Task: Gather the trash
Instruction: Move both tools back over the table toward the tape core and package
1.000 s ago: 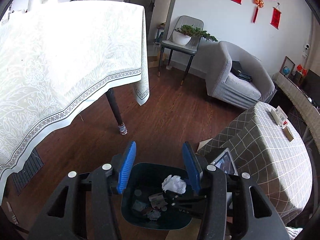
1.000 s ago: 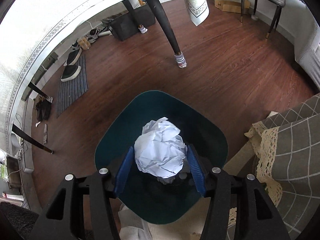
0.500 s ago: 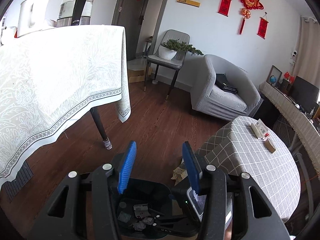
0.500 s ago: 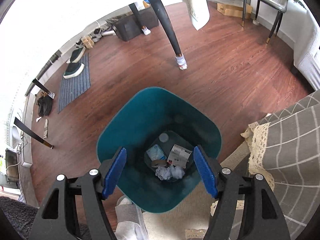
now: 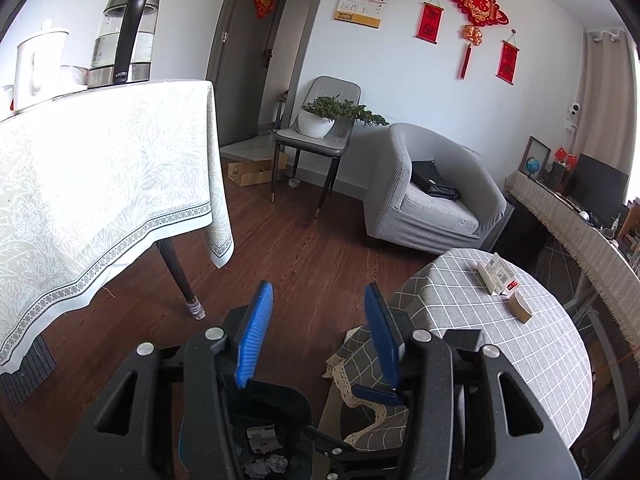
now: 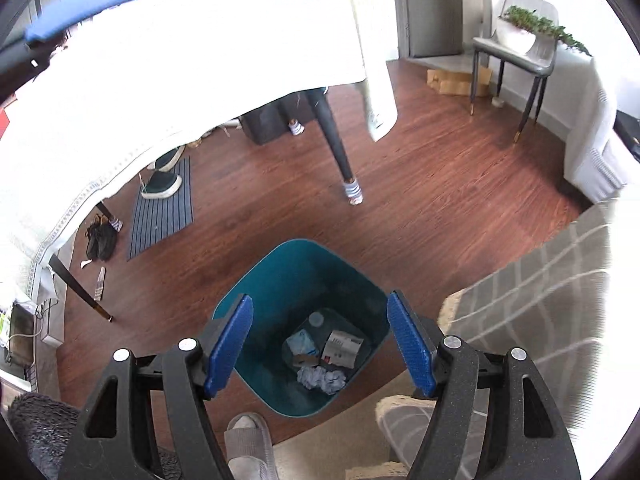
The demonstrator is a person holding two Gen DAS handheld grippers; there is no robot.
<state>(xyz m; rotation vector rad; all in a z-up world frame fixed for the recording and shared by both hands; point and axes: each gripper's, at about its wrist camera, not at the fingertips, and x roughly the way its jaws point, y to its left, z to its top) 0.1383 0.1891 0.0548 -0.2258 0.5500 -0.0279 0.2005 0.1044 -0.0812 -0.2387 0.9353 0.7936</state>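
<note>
Here, the right gripper [image 6: 320,344] hangs with jaws apart and empty above the teal bin [image 6: 280,280], crumpled paper [image 6: 322,378] lying on its floor, while the left gripper [image 5: 316,336], likewise parted and empty, should next seek remaining trash.

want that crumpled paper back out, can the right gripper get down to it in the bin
Probably yes: the right gripper hangs open above the teal bin, and the crumpled paper lies uncovered at the bottom.
</note>
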